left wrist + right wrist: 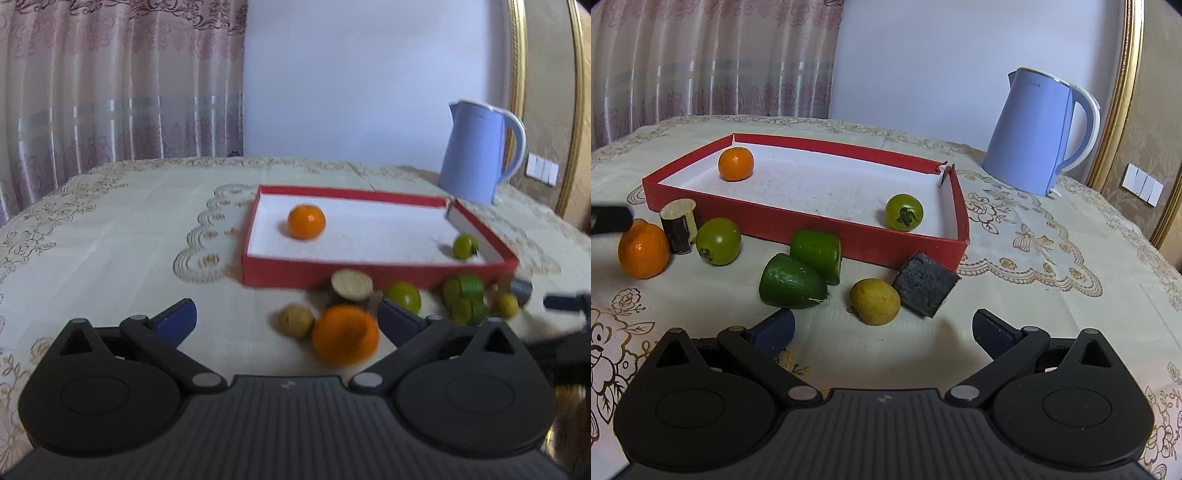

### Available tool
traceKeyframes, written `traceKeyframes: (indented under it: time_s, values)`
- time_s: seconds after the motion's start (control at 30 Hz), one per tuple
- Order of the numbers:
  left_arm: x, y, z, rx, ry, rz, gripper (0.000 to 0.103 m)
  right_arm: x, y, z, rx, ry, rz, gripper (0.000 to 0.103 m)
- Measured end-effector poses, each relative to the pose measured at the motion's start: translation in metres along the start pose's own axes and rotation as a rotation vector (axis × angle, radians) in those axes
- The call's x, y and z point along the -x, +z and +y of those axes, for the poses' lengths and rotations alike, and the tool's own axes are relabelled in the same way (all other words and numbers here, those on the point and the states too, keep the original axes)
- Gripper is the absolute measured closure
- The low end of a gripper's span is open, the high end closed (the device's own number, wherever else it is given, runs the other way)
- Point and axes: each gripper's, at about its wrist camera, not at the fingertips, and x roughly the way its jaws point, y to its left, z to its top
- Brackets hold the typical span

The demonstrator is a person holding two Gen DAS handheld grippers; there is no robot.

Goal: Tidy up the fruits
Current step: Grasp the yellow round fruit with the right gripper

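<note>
Counter (1052, 295): covered with a cream lace cloth; it carries everything here.
Kettle (1034, 136): pale blue, upright near the counter's far right corner.
Red tray (798, 225): shallow, white-lined, mid-counter; its far right corner is split.
Inside tray: an orange (735, 163) near the far left corner, a green tomato (904, 212) near the near right corner.
Loose fruits: along the tray's near wall lie a second orange (642, 249), a wood stub (679, 225), another green tomato (718, 240), two cucumber pieces (792, 281), a yellow fruit (874, 301) and a dark block (925, 284).
Left gripper (286, 319): fingers spread wide, holding nothing; the second orange seems just ahead, though blurred.
Right gripper (882, 328): fingers wide apart, holding nothing, the yellow fruit just ahead.
</note>
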Motion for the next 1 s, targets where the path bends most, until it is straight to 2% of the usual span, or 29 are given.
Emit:
traceKeyframes:
  time_s: [0.27,0.4,0.53,0.63,0.7,0.8,0.83,0.87,1.0]
  values:
    - [0.0,-0.024,-0.007,-0.056,0.009,0.044,0.0,0.008,-0.002,-0.005,-0.037,-0.015,-0.038,0.0]
    - [-0.004,-0.024,-0.006,-0.049,-0.005,0.062,0.0,0.011,-0.008,-0.008,-0.042,0.013,-0.027,0.0]
    - [-0.01,-0.025,-0.005,-0.064,0.006,0.099,0.0,0.028,-0.011,-0.012,-0.048,-0.026,-0.108,0.0]
    - [-0.014,-0.025,-0.007,-0.068,0.016,0.123,0.0,0.028,-0.007,-0.017,-0.036,-0.063,-0.106,0.0]
    - [-0.015,-0.026,-0.008,-0.07,0.02,0.122,0.0,0.026,-0.006,-0.02,-0.036,-0.042,-0.102,0.002]
    - [-0.016,-0.027,-0.01,-0.085,0.03,0.123,0.0,0.017,-0.005,-0.017,-0.012,0.01,-0.063,0.03]
    - [-0.016,-0.027,-0.011,-0.084,0.03,0.124,0.0,0.013,-0.005,-0.016,-0.011,0.033,-0.044,0.044]
    - [-0.016,-0.027,-0.01,-0.081,0.028,0.125,0.0,0.01,-0.006,-0.015,-0.016,0.055,-0.03,0.052]
    - [-0.017,-0.026,-0.007,-0.069,0.019,0.131,0.0,0.006,-0.002,-0.016,-0.022,0.071,-0.025,0.053]
